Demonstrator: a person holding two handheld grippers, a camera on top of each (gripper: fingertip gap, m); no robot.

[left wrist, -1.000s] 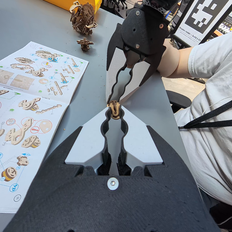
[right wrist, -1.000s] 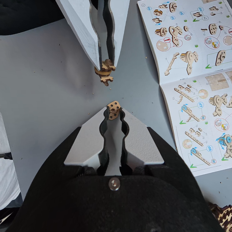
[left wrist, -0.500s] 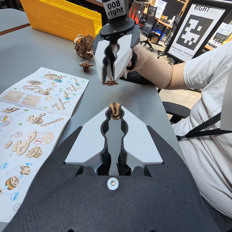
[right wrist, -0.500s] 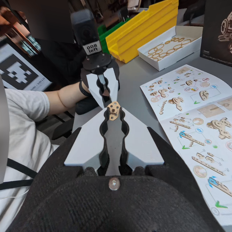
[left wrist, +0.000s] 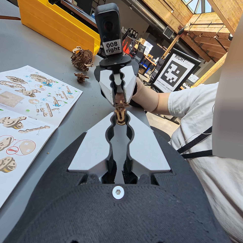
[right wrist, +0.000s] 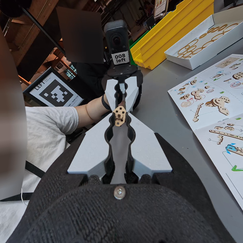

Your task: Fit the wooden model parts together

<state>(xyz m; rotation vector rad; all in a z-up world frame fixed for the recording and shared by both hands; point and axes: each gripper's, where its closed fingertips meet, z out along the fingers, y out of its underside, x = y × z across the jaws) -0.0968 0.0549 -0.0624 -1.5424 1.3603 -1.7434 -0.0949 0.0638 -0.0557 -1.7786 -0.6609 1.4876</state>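
My left gripper [left wrist: 120,116] is shut on a small wooden sub-assembly [left wrist: 120,119] with a round lobe. My right gripper [right wrist: 119,118] is shut on a flat wooden plate [right wrist: 119,115] with square holes. In the left wrist view this plate [left wrist: 120,105] shows edge-on at the right gripper's [left wrist: 120,104] tips. The two grippers are held above the grey table [left wrist: 39,52], level and tip to tip. The sub-assembly's pegged end meets the plate's face. In the right wrist view the left gripper [right wrist: 120,110] stands just behind the plate, which hides its part.
An open instruction booklet [left wrist: 32,105] lies on the table, also in the right wrist view [right wrist: 210,111]. A built wooden gear model [left wrist: 82,60] and a small wooden piece [left wrist: 81,77] sit behind it. Yellow bins [right wrist: 164,39] and a white tray [right wrist: 217,53] of wooden rings stand at the back. The person's torso [left wrist: 203,131] is close. Left and right tips are no more than a few centimetres apart. My right tips are roughly 20 cm from the small wooden piece [left wrist: 81,77].
Both grippers have risen off the table and tilted level to face each other. The gap between the two wooden parts has closed, and they now touch.
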